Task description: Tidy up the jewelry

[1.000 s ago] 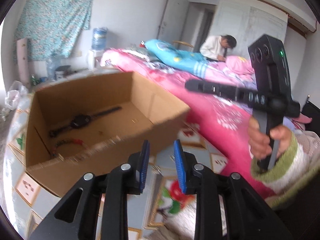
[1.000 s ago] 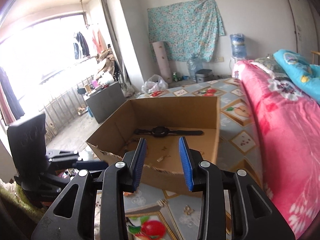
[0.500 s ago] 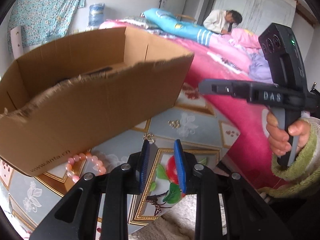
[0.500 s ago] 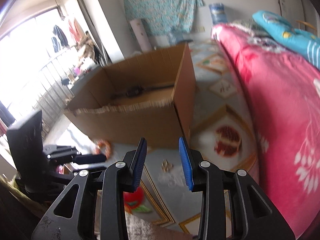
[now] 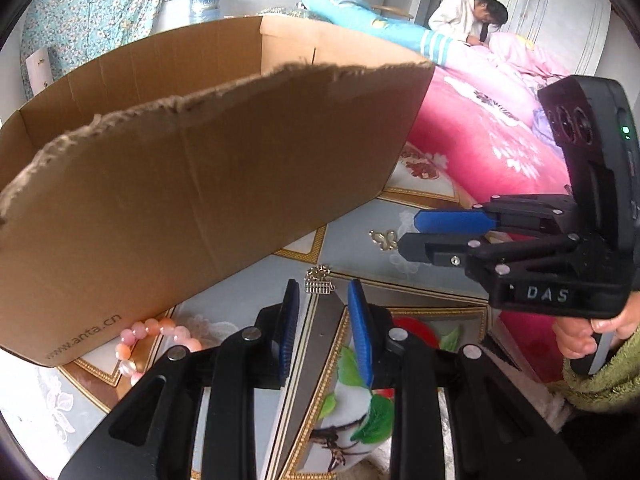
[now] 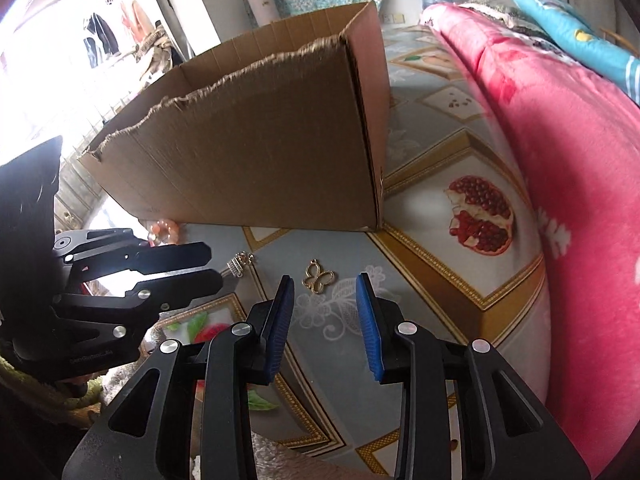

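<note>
Both grippers, left (image 5: 323, 312) and right (image 6: 324, 304), are held part-open and empty, each aimed at twelve o'clock toward floor jewelry: silver charm (image 5: 319, 280), gold butterfly pendant (image 6: 319, 277).

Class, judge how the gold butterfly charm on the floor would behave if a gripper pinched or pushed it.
The butterfly charm looks thin, flat and open-framed, so probably light and stiff. Lying flush on the smooth floor mat, it would likely slide rather than roll, and be hard to pinch.

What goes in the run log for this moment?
left gripper: open, silver charm ahead | right gripper: open, gold butterfly pendant ahead | nothing held
</note>
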`<state>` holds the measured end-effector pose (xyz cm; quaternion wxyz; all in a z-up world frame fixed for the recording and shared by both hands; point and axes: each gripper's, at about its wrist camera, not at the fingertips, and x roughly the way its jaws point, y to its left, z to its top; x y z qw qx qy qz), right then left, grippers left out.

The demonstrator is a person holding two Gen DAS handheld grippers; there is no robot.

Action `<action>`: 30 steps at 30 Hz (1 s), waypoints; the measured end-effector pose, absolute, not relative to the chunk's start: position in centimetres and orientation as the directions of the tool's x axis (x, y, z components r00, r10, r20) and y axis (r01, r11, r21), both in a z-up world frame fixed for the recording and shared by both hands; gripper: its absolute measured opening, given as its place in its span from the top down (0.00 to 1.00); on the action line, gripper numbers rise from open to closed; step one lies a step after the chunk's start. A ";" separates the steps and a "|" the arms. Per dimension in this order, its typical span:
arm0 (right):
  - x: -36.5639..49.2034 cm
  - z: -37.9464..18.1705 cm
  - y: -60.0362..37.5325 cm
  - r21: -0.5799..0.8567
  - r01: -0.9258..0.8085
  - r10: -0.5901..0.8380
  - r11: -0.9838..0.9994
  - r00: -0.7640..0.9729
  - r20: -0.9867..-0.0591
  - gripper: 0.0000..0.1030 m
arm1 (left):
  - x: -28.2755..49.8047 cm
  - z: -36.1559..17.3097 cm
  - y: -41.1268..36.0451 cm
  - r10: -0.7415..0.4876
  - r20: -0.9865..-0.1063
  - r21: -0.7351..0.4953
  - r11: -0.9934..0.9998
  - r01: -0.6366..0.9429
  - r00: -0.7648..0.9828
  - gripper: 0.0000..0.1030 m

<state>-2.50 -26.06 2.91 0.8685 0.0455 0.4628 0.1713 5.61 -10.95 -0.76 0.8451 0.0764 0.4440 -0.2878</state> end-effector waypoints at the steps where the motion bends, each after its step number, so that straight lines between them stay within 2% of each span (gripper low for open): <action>1: -2.4 2.8 -26.1 0.234 -0.255 0.336 0.938 0.513 -0.790 0.70 | 5.7 -0.9 -11.1 -0.413 -0.798 -0.122 0.824 0.553 0.439 0.77; 11: -2.1 2.7 -25.9 0.225 -0.254 0.329 0.941 0.520 -0.788 0.70 | 5.8 -1.4 -12.5 -0.372 -0.803 -0.052 0.822 0.568 0.465 0.77; 13: -2.2 2.7 -25.9 0.224 -0.254 0.328 0.941 0.521 -0.788 0.70 | 5.7 -1.5 -12.8 -0.359 -0.804 -0.032 0.822 0.569 0.474 0.80; 14: -2.2 2.7 -25.9 0.224 -0.254 0.328 0.941 0.521 -0.788 0.70 | 5.7 -1.5 -12.8 -0.350 -0.804 -0.019 0.823 0.568 0.480 0.85; 18: -2.3 2.7 -25.9 0.227 -0.254 0.331 0.940 0.522 -0.786 0.70 | 5.7 -1.5 -12.5 -0.355 -0.804 -0.028 0.824 0.565 0.477 0.90; 30: -2.4 3.1 -26.2 0.203 -0.256 0.313 0.945 0.531 -0.787 0.70 | 4.9 -1.5 -11.8 -0.361 -0.808 -0.045 0.825 0.563 0.465 0.95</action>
